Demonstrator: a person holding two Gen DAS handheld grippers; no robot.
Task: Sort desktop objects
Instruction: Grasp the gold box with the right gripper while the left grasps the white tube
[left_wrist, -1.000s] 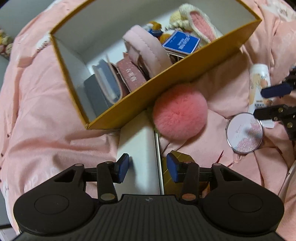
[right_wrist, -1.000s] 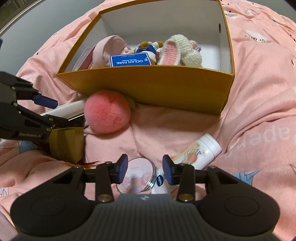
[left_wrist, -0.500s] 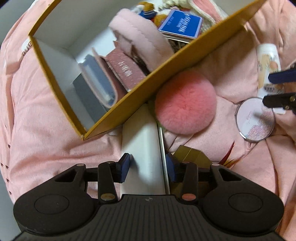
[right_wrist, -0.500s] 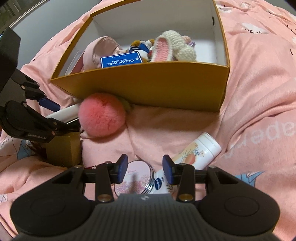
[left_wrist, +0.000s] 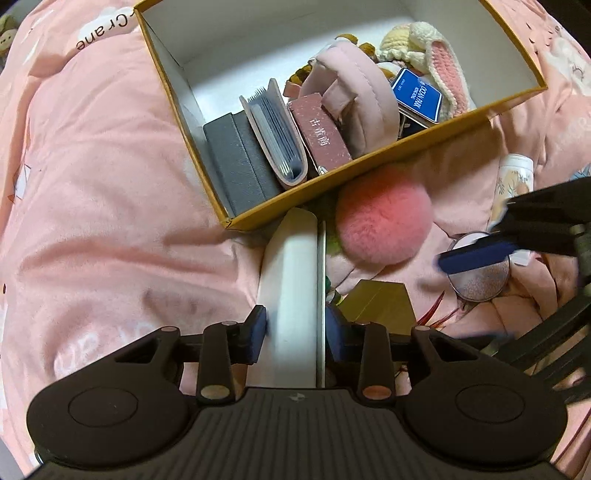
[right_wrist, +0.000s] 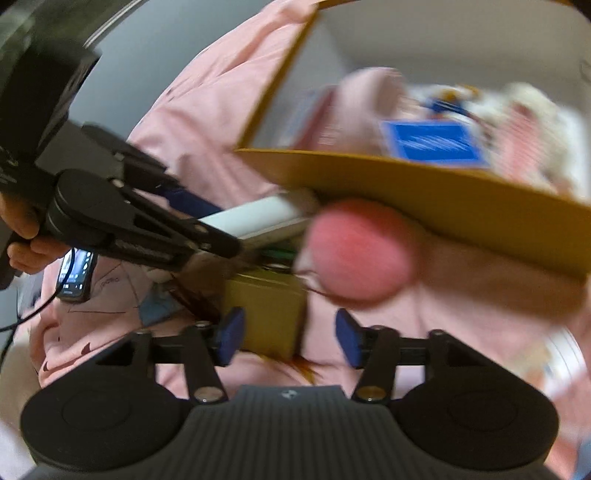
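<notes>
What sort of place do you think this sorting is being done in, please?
Probably a bedroom at home: everything lies on a rumpled pink bedcover, not a desk. A yellow box holds keepsakes such as a crocheted bunny, beside a pink pompom.

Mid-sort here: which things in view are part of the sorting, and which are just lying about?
Job:
- yellow box, the container
- white case, between the left gripper pads
- pink pompom
- gold box, ahead of the open right gripper
- round compact
- white bottle

Lying about:
- pink blanket
- phone
</notes>
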